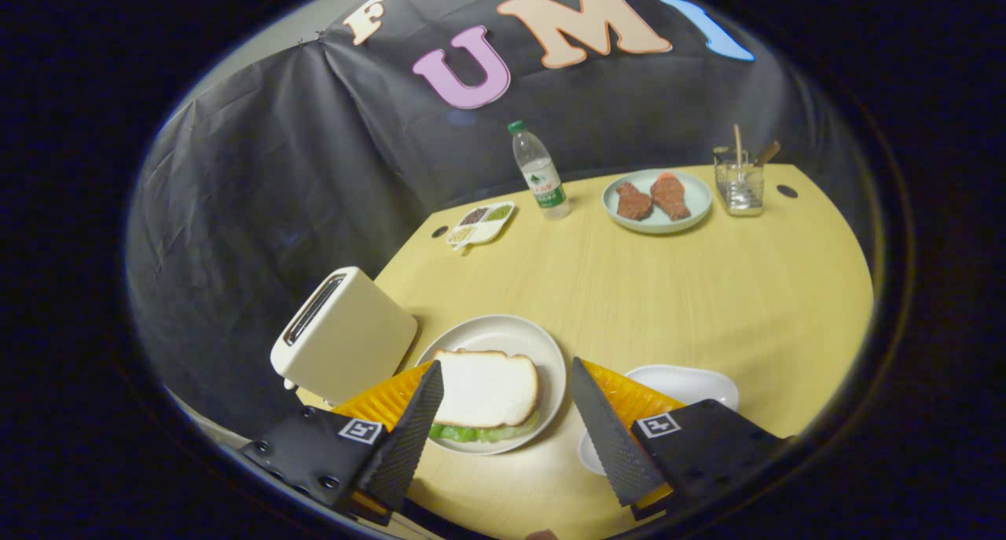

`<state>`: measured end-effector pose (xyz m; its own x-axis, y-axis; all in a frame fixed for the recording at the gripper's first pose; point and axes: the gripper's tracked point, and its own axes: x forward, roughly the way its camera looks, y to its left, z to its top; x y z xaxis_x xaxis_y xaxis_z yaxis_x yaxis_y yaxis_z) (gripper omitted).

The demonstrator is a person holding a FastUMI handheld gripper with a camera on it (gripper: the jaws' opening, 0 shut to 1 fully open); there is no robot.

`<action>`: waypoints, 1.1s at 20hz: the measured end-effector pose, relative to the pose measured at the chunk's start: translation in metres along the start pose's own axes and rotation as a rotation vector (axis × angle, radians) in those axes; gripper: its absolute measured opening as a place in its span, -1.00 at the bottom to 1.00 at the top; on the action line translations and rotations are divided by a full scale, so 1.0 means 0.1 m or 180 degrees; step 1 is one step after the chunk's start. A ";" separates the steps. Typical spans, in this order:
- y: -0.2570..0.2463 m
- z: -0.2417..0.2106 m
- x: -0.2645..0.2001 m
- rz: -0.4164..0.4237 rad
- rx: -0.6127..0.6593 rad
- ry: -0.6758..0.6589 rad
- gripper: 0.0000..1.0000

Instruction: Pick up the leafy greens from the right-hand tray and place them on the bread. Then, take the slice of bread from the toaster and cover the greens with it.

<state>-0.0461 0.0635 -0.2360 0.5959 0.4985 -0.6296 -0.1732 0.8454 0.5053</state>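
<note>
gripper (503, 383) spread wide, holding nothing, fingers (409, 438) either side of the white plate (542, 347). on that plate a bread slice (487, 387) lying flat over leafy greens (471, 432), green edge peeking out at the near side. toaster (346, 336) just left of the plate, tilted, slot dark. white tray (692, 383) near the right finger. well beyond on the yellow table (668, 288): water bottle (540, 170), divided dish of grains (481, 223), green plate (692, 210) with two brown pieces, glass jar (740, 182) with sticks. nothing between fingers and sandwich.
</note>
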 end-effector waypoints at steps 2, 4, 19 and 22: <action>-0.07 0.19 -0.16 -0.0102 -0.0067 -0.0196 1.00; -0.15 0.37 -0.31 -0.0214 -0.0096 -0.0399 1.00; -0.71 1.48 -1.58 -0.1282 -0.0390 -0.1891 1.00; -0.72 1.55 -1.69 -0.1367 -0.0463 -0.1979 1.00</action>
<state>-0.0124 -0.1116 -0.0745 0.9580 -0.0425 -0.2837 0.0972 0.9785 0.1819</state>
